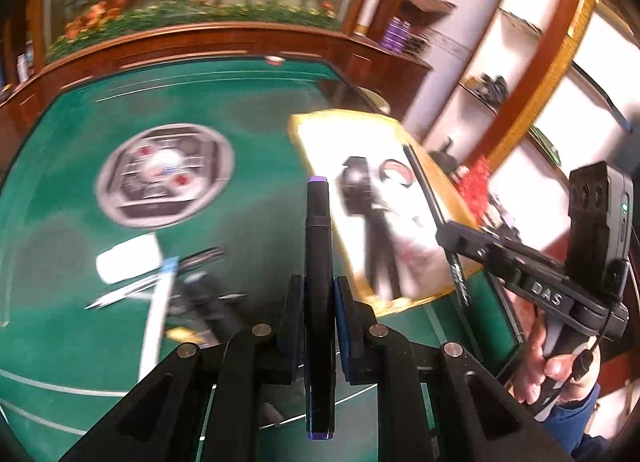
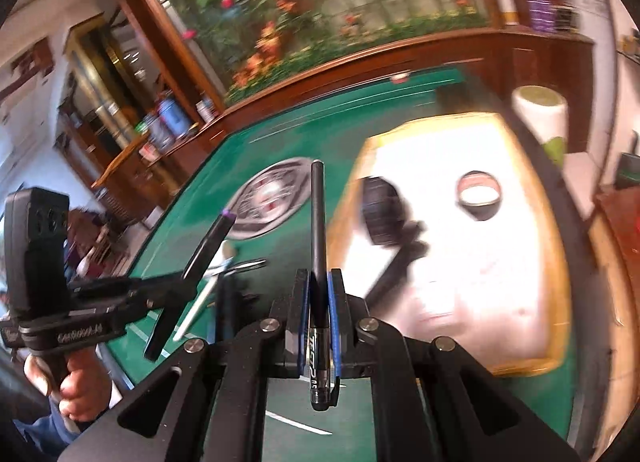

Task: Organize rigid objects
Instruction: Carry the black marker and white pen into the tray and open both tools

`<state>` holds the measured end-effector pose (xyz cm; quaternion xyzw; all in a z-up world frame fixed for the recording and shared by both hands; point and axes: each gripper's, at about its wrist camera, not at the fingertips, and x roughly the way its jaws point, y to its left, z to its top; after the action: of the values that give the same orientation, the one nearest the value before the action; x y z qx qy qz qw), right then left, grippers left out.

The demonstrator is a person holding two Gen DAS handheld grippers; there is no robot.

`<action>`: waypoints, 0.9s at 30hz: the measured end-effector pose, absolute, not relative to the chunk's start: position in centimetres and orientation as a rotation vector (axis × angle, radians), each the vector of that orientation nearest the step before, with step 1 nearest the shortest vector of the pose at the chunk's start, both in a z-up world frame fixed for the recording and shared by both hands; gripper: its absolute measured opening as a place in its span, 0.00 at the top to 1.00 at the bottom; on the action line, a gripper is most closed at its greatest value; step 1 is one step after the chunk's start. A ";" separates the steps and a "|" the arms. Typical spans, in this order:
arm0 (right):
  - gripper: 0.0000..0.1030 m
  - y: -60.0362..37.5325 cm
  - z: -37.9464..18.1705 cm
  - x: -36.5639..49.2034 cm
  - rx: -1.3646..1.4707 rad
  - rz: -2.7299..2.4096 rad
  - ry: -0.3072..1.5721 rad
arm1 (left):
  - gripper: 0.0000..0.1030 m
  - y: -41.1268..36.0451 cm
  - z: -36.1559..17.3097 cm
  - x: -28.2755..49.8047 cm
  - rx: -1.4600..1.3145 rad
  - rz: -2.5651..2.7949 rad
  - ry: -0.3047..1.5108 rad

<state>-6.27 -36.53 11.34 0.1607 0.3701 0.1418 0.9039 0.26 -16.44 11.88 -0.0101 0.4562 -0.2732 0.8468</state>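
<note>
Between left gripper point(image 1: 319, 298) pads: black marker point(image 1: 318, 262), purple-capped, clamped upright. Between right gripper point(image 2: 319, 302) pads: thin black pen point(image 2: 319, 229), clamped. Both held above green table point(image 1: 80, 133), beside yellow-rimmed tray point(image 2: 532, 366).

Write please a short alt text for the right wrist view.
The right gripper holds a thin black pen above a green table. To the left, the left gripper holds a black marker; a yellow-rimmed tray lies to the right.
</note>
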 end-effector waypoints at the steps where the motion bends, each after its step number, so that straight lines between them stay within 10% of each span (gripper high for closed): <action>1: 0.92 -37.6 11.2 -6.2 0.337 0.270 0.764 | 0.86 -17.6 11.9 0.4 -0.016 -0.593 0.967; 27: 0.91 -44.2 6.4 -2.0 0.300 0.039 0.876 | 0.86 -28.5 7.0 4.9 0.048 -0.606 1.083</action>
<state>-2.01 -44.17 6.45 0.1445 0.4225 0.0188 0.8946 4.88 -28.54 7.03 0.0225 0.5073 -0.2840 0.8133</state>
